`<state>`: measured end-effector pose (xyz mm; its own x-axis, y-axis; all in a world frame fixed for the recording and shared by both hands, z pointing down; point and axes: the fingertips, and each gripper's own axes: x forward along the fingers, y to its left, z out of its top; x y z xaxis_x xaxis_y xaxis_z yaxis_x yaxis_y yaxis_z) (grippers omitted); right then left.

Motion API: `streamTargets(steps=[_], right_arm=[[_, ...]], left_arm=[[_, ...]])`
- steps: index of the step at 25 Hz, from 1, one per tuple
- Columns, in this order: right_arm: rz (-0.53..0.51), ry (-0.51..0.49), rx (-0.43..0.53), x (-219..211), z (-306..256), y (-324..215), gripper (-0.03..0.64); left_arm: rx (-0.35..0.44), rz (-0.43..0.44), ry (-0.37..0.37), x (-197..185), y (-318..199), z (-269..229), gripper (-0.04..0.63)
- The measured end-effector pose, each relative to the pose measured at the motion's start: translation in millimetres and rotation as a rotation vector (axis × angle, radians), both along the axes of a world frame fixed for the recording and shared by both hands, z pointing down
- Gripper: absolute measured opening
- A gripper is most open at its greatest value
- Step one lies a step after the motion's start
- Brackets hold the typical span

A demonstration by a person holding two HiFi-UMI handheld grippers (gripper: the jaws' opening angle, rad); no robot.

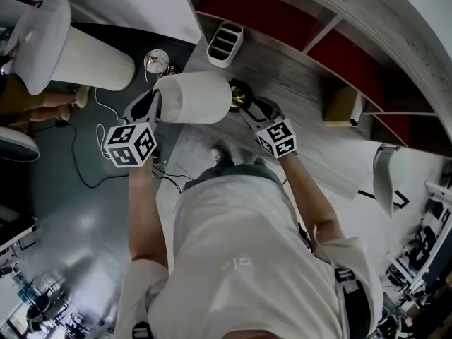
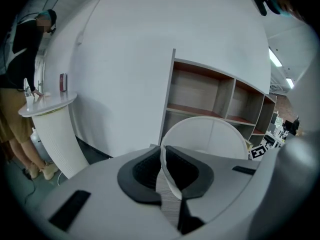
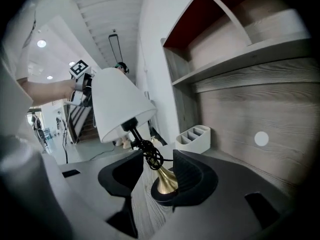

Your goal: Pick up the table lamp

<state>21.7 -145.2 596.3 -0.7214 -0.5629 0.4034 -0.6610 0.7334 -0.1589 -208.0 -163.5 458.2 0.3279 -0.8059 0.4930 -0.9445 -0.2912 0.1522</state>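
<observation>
The table lamp lies tilted across the edge of the wooden desk. Its white shade points left and its brass foot points right. My left gripper is shut on the shade's thin rim, which runs between the two black pads; the round shade fills the view beyond. My right gripper is open, and the brass foot on its black disc stands between the spread jaws, close to the right pad. A coiled black cord hangs at the stem below the shade.
A white desk organiser stands behind the lamp. Shelves with red backs line the wall, and a small box sits on the desk at the right. A white round counter and a floor cable are left; a person stands there.
</observation>
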Motion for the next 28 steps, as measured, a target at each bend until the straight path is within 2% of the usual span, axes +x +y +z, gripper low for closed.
streamTargets(steps=[10, 22, 28], right_arm=[[-0.102, 0.201, 0.017, -49, 47, -20, 0.259], [-0.179, 0.413, 0.0, -97, 88, -33, 0.265], [-0.192, 0.546, -0.007, -103, 95, -42, 0.264]], left_arm=[[-0.001, 0.014, 0.044, -37, -3, 18, 0.048], [-0.02, 0.063, 0.103, -75, -15, 41, 0.048], [-0.039, 0.046, 0.137, -91, -14, 52, 0.048]])
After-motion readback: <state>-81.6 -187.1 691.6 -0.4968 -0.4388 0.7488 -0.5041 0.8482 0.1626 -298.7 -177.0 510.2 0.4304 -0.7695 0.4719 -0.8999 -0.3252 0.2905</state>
